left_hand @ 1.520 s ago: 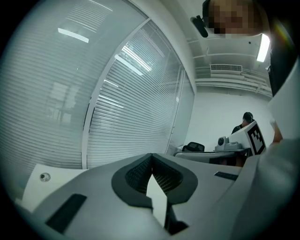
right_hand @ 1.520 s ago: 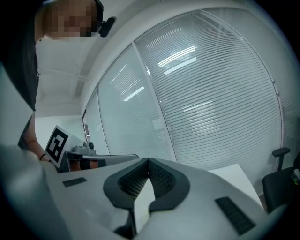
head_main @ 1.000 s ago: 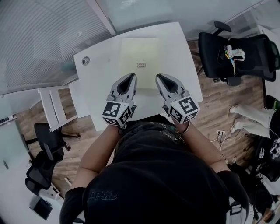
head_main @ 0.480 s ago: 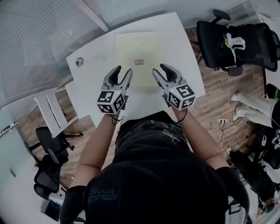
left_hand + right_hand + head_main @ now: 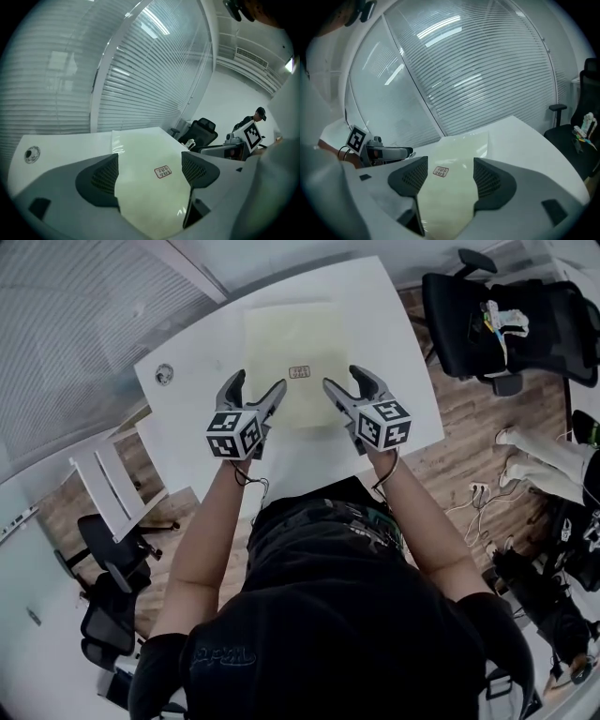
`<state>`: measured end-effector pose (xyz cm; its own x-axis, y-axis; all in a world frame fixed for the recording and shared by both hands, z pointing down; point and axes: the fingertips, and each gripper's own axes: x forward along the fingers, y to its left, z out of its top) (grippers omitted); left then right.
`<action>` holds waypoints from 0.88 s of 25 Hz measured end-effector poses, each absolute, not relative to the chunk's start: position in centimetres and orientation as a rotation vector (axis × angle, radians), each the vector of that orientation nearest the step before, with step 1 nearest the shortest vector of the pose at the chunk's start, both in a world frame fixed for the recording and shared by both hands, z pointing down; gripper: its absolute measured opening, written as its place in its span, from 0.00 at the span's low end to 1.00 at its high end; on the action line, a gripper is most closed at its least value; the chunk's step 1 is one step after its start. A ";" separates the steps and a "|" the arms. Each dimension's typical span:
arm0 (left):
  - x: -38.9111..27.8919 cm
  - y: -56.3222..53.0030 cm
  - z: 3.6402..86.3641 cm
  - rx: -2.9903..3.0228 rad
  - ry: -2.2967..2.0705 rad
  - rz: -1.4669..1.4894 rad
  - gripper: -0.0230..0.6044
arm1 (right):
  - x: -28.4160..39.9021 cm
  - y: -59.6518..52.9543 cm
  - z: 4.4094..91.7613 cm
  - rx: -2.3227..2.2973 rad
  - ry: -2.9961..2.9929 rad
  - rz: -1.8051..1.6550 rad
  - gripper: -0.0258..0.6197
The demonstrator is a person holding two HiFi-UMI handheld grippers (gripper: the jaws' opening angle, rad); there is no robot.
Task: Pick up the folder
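- Head view: from atop the person's head, looking steeply down on the white table (image 5: 187,404) from well above.
- Left gripper view: low and close over the folder (image 5: 145,187), facing the blinds (image 5: 140,70).
- Right gripper view: likewise low, alongside; both share the folder and its label (image 5: 162,172).

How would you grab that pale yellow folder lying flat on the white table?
Probably by its near short edge, from the person's side: the pale yellow folder lies flat on the white table, so only its thin rim offers purchase.
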<state>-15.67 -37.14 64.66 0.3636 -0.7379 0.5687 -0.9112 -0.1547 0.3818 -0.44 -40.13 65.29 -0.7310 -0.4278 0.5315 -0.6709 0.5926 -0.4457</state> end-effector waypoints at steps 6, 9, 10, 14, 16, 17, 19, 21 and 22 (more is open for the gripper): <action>-16.8 -37.8 68.5 1.869 -1.385 0.357 0.74 | -0.2 -40.9 69.1 0.860 -2.354 0.973 0.54; -17.3 -38.0 70.3 1.835 -1.354 0.382 0.75 | 0.2 -41.5 70.6 0.868 -2.318 1.014 0.54; -17.4 -38.0 70.9 1.823 -1.340 0.386 0.75 | 0.3 -41.5 71.1 0.867 -2.307 1.027 0.54; -17.2 -37.8 72.6 1.786 -1.280 0.404 0.76 | 0.4 -41.7 72.7 0.844 -2.264 1.070 0.55; -17.0 -37.8 73.3 1.774 -1.261 0.410 0.76 | 0.3 -41.7 73.5 0.827 -2.249 1.086 0.55; -16.9 -37.8 73.6 1.769 -1.257 0.410 0.76 | 0.3 -41.7 73.8 0.816 -2.243 1.095 0.55; -16.9 -37.9 74.0 1.761 -1.253 0.410 0.76 | 0.1 -41.7 74.3 0.794 -2.233 1.115 0.56; -17.0 -37.9 74.4 1.751 -1.246 0.415 0.76 | 0.0 -41.7 74.6 0.780 -2.229 1.134 0.56; -17.0 -37.9 74.6 1.745 -1.240 0.417 0.76 | 0.0 -41.7 74.7 0.774 -2.227 1.144 0.57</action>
<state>-16.97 -37.88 74.59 0.4341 -0.5592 0.7063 -0.8722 -0.0646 0.4849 -0.01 -41.68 74.75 -0.7043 -0.2511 0.6640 -0.6860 0.4812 -0.5457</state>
